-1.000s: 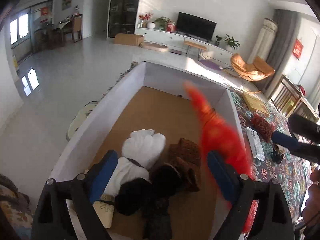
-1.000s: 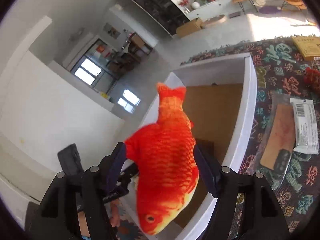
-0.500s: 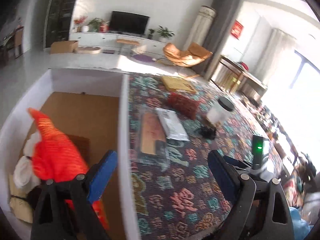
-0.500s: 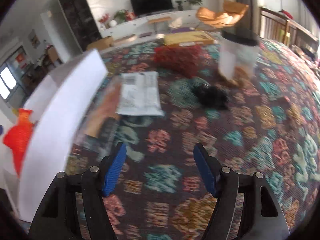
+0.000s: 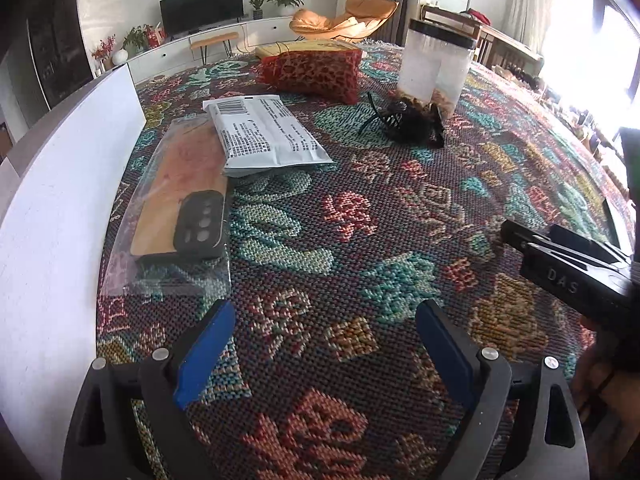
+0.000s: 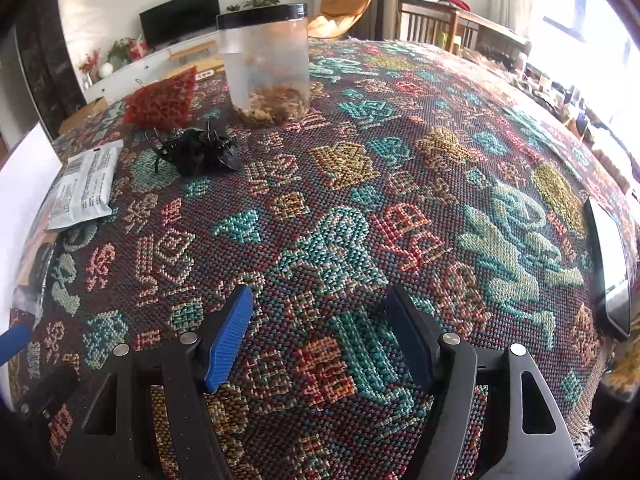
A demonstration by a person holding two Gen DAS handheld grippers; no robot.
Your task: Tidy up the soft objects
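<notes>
Left hand-held gripper: jaws apart, empty, above the patterned bench cloth.
Right hand-held gripper: jaws apart, empty, over bare cloth.
Red pouch: far side, near the jar.
Black clip: between pouch and jar.

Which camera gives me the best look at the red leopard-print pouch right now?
Left wrist: the red leopard-print pouch lies whole and unobstructed. The right wrist view shows it smaller, near the left edge, end-on.
</notes>
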